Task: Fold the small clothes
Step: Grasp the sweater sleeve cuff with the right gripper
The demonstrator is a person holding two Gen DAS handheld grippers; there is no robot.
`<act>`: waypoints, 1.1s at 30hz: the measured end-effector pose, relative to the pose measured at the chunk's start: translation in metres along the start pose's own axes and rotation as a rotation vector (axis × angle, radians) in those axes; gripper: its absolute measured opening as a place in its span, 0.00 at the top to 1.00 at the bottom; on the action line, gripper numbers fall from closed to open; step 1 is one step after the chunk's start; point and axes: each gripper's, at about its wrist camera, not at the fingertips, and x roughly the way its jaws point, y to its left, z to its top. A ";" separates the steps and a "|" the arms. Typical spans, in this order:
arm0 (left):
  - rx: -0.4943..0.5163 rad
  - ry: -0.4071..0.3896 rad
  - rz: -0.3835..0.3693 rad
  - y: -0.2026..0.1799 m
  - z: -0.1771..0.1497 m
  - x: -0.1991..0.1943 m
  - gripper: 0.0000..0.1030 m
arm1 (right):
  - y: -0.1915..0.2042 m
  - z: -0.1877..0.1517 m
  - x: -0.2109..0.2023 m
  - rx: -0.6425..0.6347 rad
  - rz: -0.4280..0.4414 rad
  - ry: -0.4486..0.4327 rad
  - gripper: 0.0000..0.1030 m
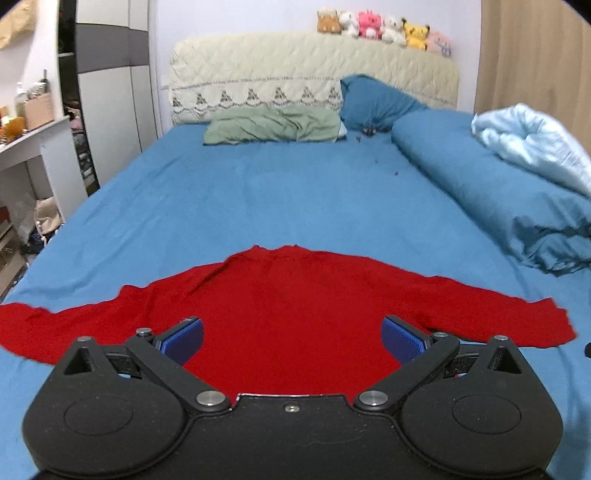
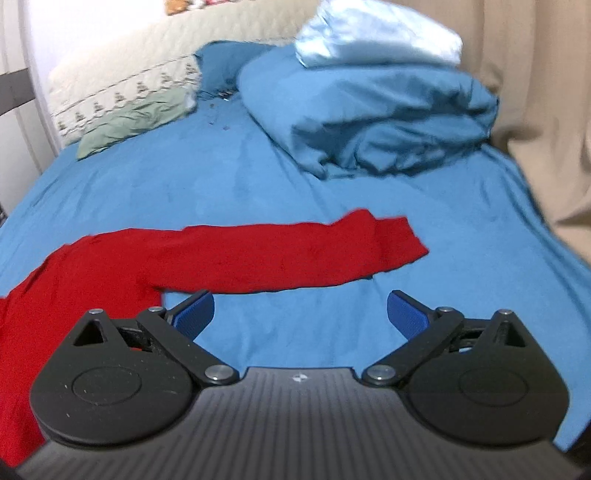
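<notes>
Nearest, the left gripper (image 1: pixel 291 341) hangs spread wide and empty over the body of the red sweater (image 1: pixel 280 306), which lies flat on the blue bedsheet (image 1: pixel 258 192) with both sleeves stretched out. Likewise the right gripper (image 2: pixel 300 317) is parted and holds nothing, poised over bare sheet just short of the sweater's right sleeve (image 2: pixel 295 251). Beyond lie a rolled blue duvet (image 2: pixel 369 118), a green pillow (image 1: pixel 273 125) and the quilted headboard (image 1: pixel 314 70).

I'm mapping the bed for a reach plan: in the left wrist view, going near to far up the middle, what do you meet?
Left claw → red sweater → bare blue sheet → green pillow → quilted headboard → plush toys.
</notes>
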 end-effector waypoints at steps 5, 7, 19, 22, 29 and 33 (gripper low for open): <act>-0.007 0.079 -0.017 0.000 -0.002 0.071 0.00 | -0.022 -0.013 0.075 0.072 -0.010 0.013 0.00; -0.003 0.107 -0.017 0.000 -0.004 0.096 0.00 | -0.030 -0.018 0.099 0.114 -0.021 0.015 0.00; -0.018 0.220 -0.018 0.011 -0.031 0.183 0.00 | -0.054 -0.023 0.194 0.326 -0.156 -0.062 0.18; -0.041 0.250 -0.018 0.015 -0.034 0.192 0.00 | -0.056 -0.020 0.196 0.369 -0.195 -0.071 0.28; -0.038 0.273 -0.040 0.015 -0.045 0.201 0.00 | -0.057 -0.037 0.174 0.436 -0.186 -0.074 0.29; -0.043 0.269 -0.042 0.017 -0.047 0.200 0.00 | -0.068 -0.043 0.177 0.485 -0.144 -0.110 0.29</act>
